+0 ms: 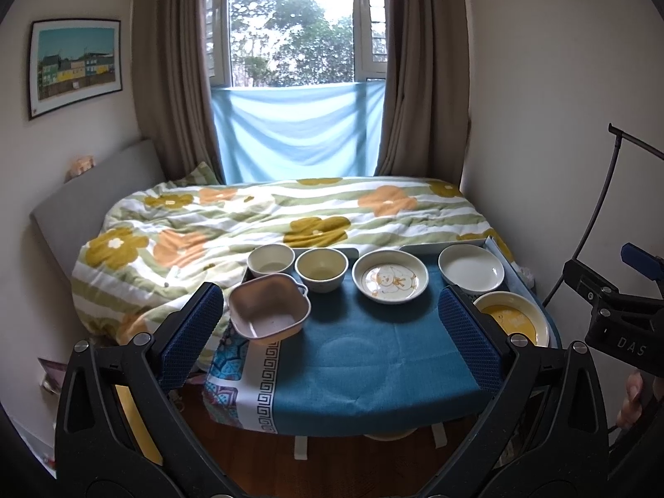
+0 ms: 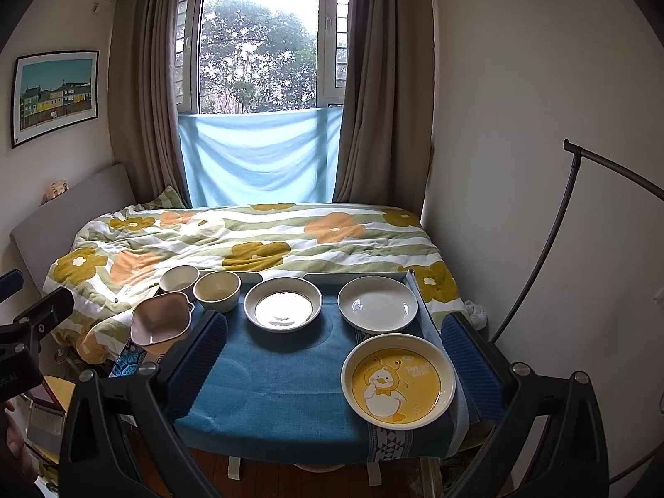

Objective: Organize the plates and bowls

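bed (image 1: 290,224) with a flowered quilt fills the room behind the work area; window (image 1: 290,20) with brown curtains and a light blue cloth hung across its lower part. framed picture (image 1: 74,66) on the left wall.

small table (image 2: 269,394) under a blue cloth stands against the foot of the bed. all dishes sit on it, none held.

dishes, largest first:
- yellow duck plate (image 2: 398,377), near right corner of the table, closest to the right gripper, between its fingers in the right wrist view but not touched.
- plain white plate (image 2: 377,303), far right, just behind the duck plate.
- cartoon-print plate (image 1: 390,276), far middle; print washed out by glare in the right wrist view.
- pink square bowl with side handles (image 1: 269,311), left edge of the table, tilted, appears to overhang the edge.
- cream bowl (image 1: 321,269), far left-middle, upright.
- white bowl (image 1: 272,259), far left corner, touching or just beside the cream bowl; cannot tell which.

left gripper (image 1: 332,332): jaws wide apart, empty, blue pads over the bare middle of the cloth. right gripper (image 2: 332,369): jaws wide apart, empty. each gripper shows at the edge of the other's view.
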The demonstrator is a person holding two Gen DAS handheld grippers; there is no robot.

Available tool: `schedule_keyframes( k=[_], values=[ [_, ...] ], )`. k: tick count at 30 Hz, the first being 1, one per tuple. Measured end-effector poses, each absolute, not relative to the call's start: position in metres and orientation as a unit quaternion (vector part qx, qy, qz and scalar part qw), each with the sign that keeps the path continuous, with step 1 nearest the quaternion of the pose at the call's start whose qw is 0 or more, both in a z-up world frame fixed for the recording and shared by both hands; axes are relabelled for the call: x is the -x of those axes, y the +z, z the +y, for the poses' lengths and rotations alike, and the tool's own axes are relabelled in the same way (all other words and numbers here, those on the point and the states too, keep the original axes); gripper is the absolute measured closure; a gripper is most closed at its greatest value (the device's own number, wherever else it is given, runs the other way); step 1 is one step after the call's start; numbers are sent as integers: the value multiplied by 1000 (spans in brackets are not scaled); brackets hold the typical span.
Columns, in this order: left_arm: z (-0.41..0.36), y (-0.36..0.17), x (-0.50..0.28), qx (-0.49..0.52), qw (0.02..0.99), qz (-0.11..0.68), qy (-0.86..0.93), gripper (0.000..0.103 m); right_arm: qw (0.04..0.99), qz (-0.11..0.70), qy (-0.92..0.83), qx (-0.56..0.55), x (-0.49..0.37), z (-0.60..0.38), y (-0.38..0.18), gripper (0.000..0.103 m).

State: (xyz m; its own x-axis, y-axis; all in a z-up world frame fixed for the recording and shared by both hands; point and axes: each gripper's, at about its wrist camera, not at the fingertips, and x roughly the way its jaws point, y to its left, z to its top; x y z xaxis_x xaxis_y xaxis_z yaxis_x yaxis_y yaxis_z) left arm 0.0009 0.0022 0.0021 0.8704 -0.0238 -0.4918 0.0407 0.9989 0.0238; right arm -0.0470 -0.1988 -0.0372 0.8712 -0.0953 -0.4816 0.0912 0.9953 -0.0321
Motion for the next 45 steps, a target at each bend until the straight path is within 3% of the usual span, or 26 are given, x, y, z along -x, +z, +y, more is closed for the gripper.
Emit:
schedule_keyframes(
  k=[7, 13, 25, 28, 31, 36, 41, 45],
  values=[
    [-1, 4, -22, -33, 959, 277, -51, 1, 961, 267, -65, -18, 49, -209, -34, 0],
    [-18, -20, -49, -50, 947, 301, -104, 1, 943, 309, -115, -51, 56, -242, -63, 0],
    [-137, -143, -150, -66, 858, 446, -245, 1, 904, 376, -142, -143, 41, -359, -158, 2],
    [-169, -180, -177, -66, 831, 484, -267, 1, 887, 405, -123, -183, 24, -387, -191, 13],
    [-196, -216, -201, -68, 802, 518, -289, 8, 869, 432, -97, -222, 5, -409, -221, 24],
    [-227, -272, -240, -54, 759, 581, -288, 31, 837, 465, -41, -287, -28, -439, -267, 49],
    [-236, -304, -263, -38, 730, 622, -281, 56, 823, 475, -8, -311, -49, -453, -285, 68],
    [-241, -317, -271, -29, 718, 634, -286, 69, 816, 483, 6, -318, -60, -459, -292, 80]
  ],
)
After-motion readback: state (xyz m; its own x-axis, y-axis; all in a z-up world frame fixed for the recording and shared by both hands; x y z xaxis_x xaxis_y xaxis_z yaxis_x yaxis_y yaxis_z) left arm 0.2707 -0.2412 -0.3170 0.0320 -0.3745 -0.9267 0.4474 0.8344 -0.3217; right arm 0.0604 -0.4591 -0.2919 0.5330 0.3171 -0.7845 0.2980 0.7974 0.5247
